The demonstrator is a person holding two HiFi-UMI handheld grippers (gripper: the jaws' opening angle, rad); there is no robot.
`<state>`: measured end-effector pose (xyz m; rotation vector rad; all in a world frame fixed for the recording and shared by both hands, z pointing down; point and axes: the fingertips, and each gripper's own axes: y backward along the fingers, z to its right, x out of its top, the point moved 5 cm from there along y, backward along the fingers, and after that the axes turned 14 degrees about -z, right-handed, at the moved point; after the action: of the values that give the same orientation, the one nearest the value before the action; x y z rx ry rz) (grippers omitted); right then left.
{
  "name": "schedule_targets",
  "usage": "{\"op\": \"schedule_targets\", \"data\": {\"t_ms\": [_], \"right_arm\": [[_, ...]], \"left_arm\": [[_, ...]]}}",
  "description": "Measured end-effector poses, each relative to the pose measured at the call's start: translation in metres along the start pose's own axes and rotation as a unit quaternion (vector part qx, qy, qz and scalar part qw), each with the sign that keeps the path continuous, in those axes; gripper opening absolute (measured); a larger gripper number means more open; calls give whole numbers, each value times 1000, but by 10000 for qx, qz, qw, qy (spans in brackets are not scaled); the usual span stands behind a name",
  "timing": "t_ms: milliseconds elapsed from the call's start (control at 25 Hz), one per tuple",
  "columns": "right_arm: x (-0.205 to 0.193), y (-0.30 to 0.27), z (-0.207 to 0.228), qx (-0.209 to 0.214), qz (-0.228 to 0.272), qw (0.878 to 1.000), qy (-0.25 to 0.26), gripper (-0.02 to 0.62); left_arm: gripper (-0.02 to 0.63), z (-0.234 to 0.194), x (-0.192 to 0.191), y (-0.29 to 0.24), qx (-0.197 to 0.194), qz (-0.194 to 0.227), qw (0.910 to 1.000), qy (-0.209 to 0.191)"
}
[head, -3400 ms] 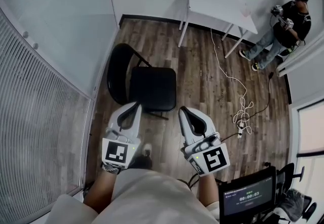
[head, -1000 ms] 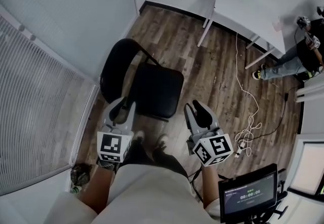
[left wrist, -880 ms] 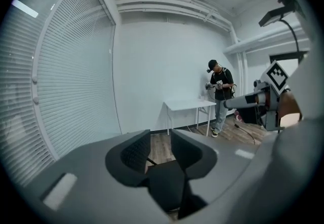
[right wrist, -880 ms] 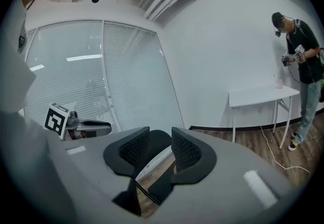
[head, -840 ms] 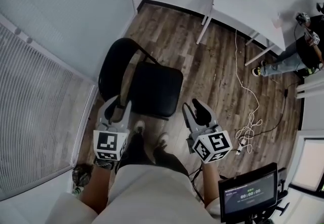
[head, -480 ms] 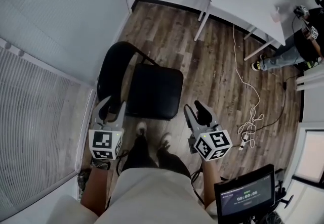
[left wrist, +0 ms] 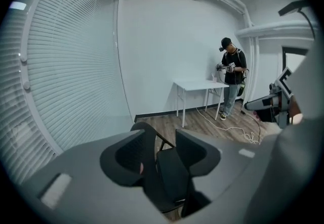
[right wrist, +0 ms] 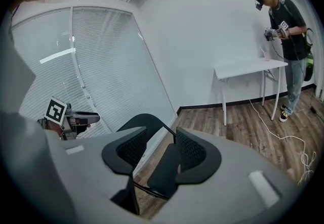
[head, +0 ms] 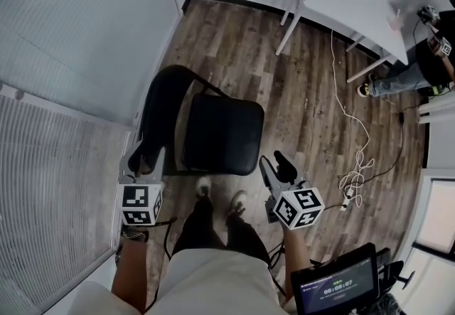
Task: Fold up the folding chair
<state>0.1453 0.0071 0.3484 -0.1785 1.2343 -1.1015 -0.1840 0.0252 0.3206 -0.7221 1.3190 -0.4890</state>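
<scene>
Your left gripper (head: 142,154) and right gripper (head: 273,162), jaws just opened and gripping nothing, hovered beside the unfolded folding chair (head: 222,134).

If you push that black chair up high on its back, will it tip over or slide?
The folding chair would probably slide easily, since it stands on a smooth wooden floor. Its thin metal frame suggests it is fairly light, so a high push on the backrest might tip it.
</scene>
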Motion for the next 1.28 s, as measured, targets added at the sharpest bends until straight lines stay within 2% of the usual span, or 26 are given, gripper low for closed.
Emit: {"op": "schedule_targets", "data": {"t_ms": [160,640,880,1080,1280], "right_arm": [[-9,-24,2,37,-199,9997,-141,169],[-36,-79,29,101,-697,9959,-572,169],[-69,-110,48,-10,-1006,9918,-784,170],[-86,-126,65,-44,-1251,9872,-988,175],[-111,-137,83,-32,-1295,9824,-1345,175]], "left_arm": [[186,-18,-9,-16,151,-274,9995,-82],[227,-40,-38,-59,188,-977,9950,-83],[236,-53,-53,-80,187,-1192,9926,120],[242,-58,-50,-90,205,-1358,9903,206],[242,-71,-57,-93,582,-1663,9843,-134]]}}
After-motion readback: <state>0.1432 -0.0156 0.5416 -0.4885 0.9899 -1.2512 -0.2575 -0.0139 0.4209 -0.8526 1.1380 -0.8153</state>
